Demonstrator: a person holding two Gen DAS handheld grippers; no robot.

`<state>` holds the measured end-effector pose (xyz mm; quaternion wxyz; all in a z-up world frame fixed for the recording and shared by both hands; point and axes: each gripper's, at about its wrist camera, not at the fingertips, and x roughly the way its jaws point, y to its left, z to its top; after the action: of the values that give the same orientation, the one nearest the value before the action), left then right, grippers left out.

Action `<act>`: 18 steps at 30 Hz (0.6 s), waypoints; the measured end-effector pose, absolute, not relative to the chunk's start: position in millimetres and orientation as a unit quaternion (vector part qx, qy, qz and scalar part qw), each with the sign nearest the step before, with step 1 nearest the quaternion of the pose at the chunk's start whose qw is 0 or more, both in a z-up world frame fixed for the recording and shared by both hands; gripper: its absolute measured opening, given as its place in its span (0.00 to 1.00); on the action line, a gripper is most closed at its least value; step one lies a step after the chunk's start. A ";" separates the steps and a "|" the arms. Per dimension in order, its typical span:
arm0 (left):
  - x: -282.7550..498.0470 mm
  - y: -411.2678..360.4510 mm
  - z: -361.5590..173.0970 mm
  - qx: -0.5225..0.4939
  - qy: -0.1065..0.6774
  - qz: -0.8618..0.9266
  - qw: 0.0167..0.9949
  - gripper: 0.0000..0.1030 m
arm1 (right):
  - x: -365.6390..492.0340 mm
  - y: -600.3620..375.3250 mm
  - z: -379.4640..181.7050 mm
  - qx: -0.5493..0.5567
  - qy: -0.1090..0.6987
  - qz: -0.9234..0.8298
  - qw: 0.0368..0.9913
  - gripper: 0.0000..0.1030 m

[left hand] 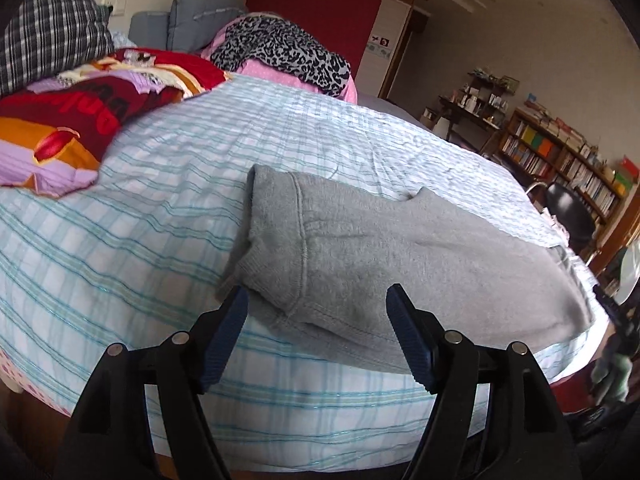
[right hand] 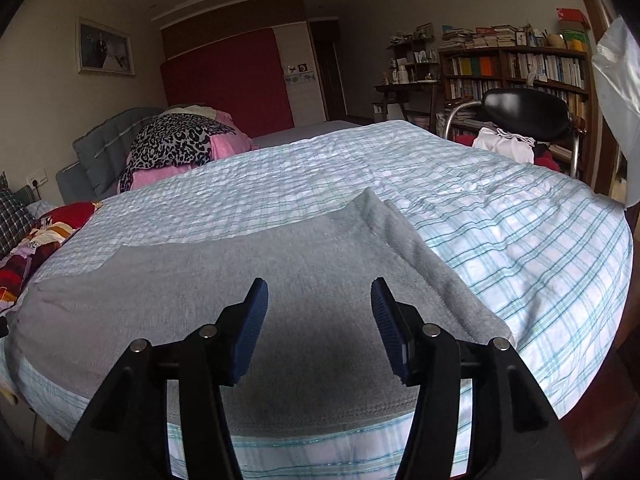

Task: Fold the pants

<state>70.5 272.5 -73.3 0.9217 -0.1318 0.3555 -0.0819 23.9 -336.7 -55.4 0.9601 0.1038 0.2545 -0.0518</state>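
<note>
The grey pants read as soft, fuzzy fleece cloth, matt all over with a stitched seam at the ribbed cuff, and in the right wrist view their nap looks brushed and slightly pilled. Under them the bedsheet is a puckered, crinkly woven cotton-like cloth in pale blue plaid, also matt. Both the left tool and the right tool show matt black plastic arms, shiny metal pins and ridged blue rubbery pads, while the chair has a glossy black back.
</note>
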 end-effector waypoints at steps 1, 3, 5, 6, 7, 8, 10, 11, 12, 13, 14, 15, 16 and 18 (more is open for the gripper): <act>71.1 273.6 -76.1 -0.149 0.363 -0.085 0.916 0.69 | 28.0 -329.6 -57.7 0.098 0.259 -0.040 0.960 0.54; 70.6 276.6 -79.3 -0.177 0.370 -0.090 0.908 0.69 | 35.0 -316.1 -61.3 0.092 0.262 -0.019 0.960 0.54; 69.5 279.4 -79.9 -0.202 0.374 -0.100 0.900 0.69 | 42.2 -304.8 -64.5 0.090 0.263 0.000 0.961 0.54; 69.0 279.5 -79.7 -0.213 0.375 -0.107 0.896 0.69 | 46.3 -299.0 -66.4 0.090 0.266 0.012 0.960 0.54; 69.5 279.2 -79.7 -0.225 0.376 -0.117 0.891 0.70 | 50.6 -292.8 -68.5 0.088 0.270 0.023 0.959 0.54; 70.8 278.9 -79.3 -0.235 0.377 -0.124 0.887 0.69 | 54.5 -286.6 -70.5 0.085 0.273 0.031 0.958 0.54; 73.8 276.4 -78.8 -0.242 0.376 -0.124 0.886 0.69 | 59.5 -274.1 -74.0 0.079 0.278 0.048 0.956 0.54; 75.8 275.3 -79.0 -0.243 0.376 -0.122 0.886 0.69 | 61.3 -268.2 -75.6 0.076 0.280 0.055 0.955 0.54; 77.7 273.9 -80.0 -0.244 0.378 -0.119 0.885 0.69 | 63.0 -263.4 -77.4 0.074 0.283 0.061 0.954 0.54; 80.1 273.3 -81.4 -0.247 0.381 -0.114 0.884 0.69 | 64.7 -258.6 -78.9 0.071 0.285 0.067 0.953 0.54; 82.3 273.4 -83.2 -0.251 0.384 -0.109 0.882 0.67 | 66.2 -254.0 -80.3 0.067 0.287 0.072 0.953 0.54; 84.2 273.8 -84.8 -0.255 0.384 -0.104 0.881 0.58 | 67.4 -250.3 -81.7 0.063 0.287 0.074 0.953 0.54; 85.3 274.1 -86.3 -0.257 0.386 -0.097 0.881 0.51 | 68.7 -247.6 -83.5 0.060 0.288 0.077 0.953 0.54; 87.0 277.7 -91.4 -0.268 0.396 -0.089 0.874 0.20 | 71.4 -243.6 -86.4 0.059 0.294 0.082 0.951 0.54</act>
<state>87.0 277.7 -91.4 0.8737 -0.2683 0.3960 -0.0892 71.4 -243.6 -86.4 0.9506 0.0590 0.2938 0.0815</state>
